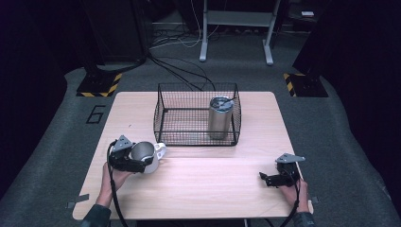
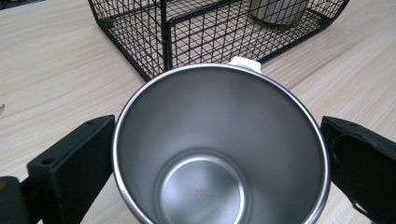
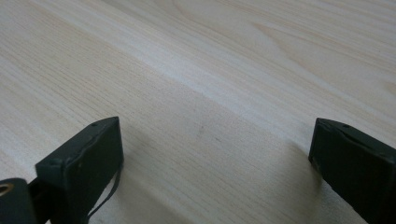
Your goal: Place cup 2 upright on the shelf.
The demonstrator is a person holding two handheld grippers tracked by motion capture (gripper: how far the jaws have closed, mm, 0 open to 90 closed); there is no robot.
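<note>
A steel mug (image 1: pixel 143 153) with a white handle (image 1: pixel 161 150) sits tipped in my left gripper (image 1: pixel 140 162), near the table's left front. In the left gripper view the mug's open mouth (image 2: pixel 205 140) faces the camera, and both black jaws press against its sides, so the left gripper (image 2: pixel 218 154) is shut on it. My right gripper (image 1: pixel 265 178) rests low over the table's right front, held by a hand. The right gripper (image 3: pixel 215 154) is open, with bare wood between its jaws.
A black wire basket (image 1: pixel 163 116) stands at the middle back of the wooden table (image 1: pixel 213 184), just beyond the mug. Inside it, at the right, stands a tall steel tumbler (image 1: pixel 220 117) with a lid. Grey carpet, cables and stand legs lie beyond the table.
</note>
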